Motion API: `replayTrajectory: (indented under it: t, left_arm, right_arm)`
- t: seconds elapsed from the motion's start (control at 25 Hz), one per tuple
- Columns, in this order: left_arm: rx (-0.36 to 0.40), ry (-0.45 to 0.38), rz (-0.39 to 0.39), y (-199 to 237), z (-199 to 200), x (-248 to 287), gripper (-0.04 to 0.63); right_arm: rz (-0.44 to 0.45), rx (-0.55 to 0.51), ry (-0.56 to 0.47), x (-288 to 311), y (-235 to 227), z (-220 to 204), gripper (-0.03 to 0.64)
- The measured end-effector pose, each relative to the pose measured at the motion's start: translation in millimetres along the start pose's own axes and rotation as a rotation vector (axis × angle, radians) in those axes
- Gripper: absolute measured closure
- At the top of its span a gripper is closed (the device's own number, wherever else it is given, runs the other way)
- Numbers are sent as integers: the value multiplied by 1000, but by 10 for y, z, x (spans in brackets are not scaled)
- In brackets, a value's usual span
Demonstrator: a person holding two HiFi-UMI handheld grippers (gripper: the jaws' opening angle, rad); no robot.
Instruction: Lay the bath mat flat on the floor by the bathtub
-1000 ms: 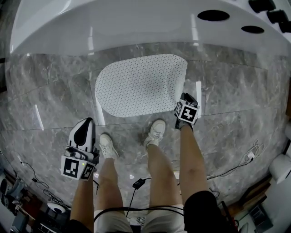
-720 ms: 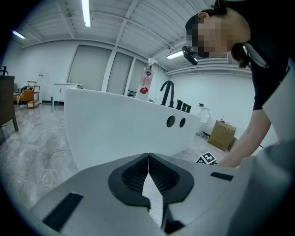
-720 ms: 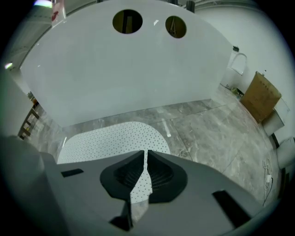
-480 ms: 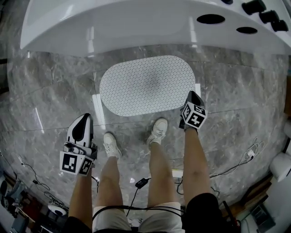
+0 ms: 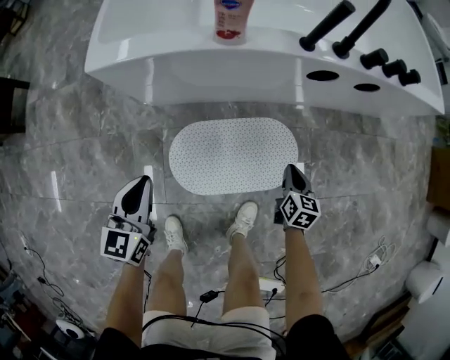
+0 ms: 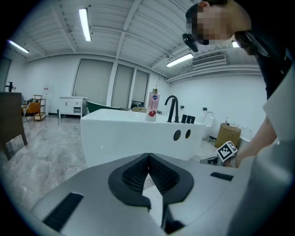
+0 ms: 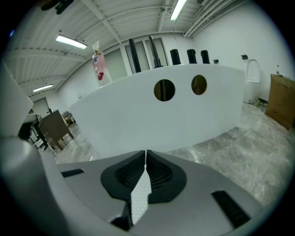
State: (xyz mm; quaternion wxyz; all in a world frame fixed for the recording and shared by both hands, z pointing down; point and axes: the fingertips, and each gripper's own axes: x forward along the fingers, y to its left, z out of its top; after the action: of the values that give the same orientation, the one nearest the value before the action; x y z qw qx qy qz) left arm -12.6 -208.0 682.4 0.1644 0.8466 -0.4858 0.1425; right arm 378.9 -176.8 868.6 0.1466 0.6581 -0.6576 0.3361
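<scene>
Two grippers hang at the person's sides, both aimed at the bathtub [image 5: 211, 70]. The left gripper [image 6: 148, 159] has its jaws pressed together at the tips with nothing caught between them. From the head view it sits well to the left of the bath mat [image 5: 232, 155] and clear of it. The right gripper [image 7: 145, 156] also has its jaws brought together and grips nothing. From above, its tip lines up with the mat's near right edge.

The mat is a white, dotted oval lying flat on the floor [image 5: 84, 155]. Its long side runs along the tub wall, and a narrow strip of bare stone separates it from the tub. The person's white shoes [image 5: 242, 218] stand just behind its near edge.

The floor is glossy grey marble with pale veins, and it reflects the ceiling's strip lights as short bright bars. Black cables [image 5: 211, 295] trail across it behind the feet.

The tub is white. A bottle [image 5: 234, 17] stands on its rim, with a black faucet [image 5: 327, 24] and a row of black knobs [image 5: 387, 60] further along. Two oval holes [image 5: 322, 75] sit in the wall beneath them.

The gripper views show a large white room with a ribbed ceiling and tall pale panels on the far wall. A white cabinet [image 6: 73, 105] stands against that wall. There is also a dark chair [image 7: 54, 126] and a cardboard box [image 6: 229, 134].
</scene>
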Motion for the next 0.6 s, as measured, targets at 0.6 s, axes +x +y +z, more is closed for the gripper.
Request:
replayTrajectory:
  t: [0.6]
  left_arm:
    - [-5, -137, 21, 78, 1211, -672, 581]
  right_arm:
    - [234, -179, -134, -1135, 1347, 1469, 588]
